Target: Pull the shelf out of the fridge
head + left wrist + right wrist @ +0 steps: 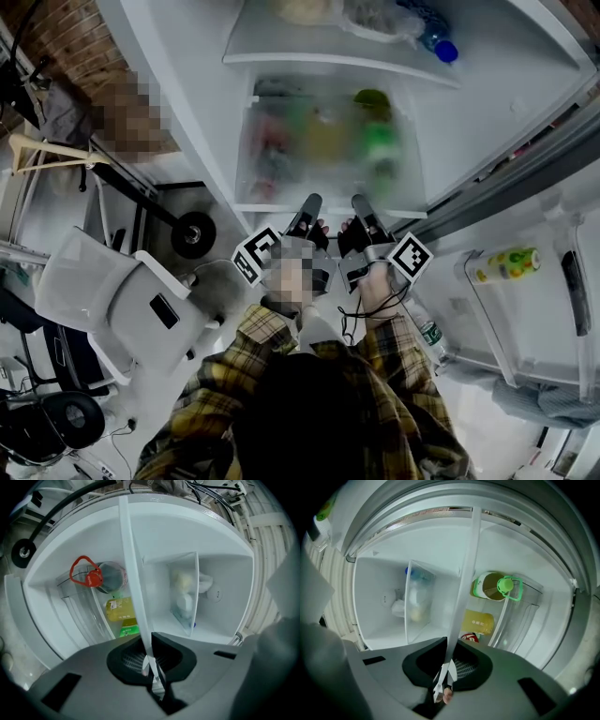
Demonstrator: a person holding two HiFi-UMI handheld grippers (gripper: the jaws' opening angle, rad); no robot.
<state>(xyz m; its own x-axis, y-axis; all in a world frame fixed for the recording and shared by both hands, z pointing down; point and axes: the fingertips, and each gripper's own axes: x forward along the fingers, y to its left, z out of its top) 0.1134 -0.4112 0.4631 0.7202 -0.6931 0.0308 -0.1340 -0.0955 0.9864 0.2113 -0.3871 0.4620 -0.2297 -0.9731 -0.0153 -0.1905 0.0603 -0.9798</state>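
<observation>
Left gripper (307,203) and right gripper (362,203) stand side by side in front of me, and each one is pinching the white front edge of the shelf (323,155). This glass shelf sits low inside the open fridge (506,94), under another shelf (309,42), and bottles (380,141) show blurred through it.

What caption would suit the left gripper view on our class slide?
Left gripper clamps the front edge of the fridge shelf, with a red-capped jug beyond.
</observation>
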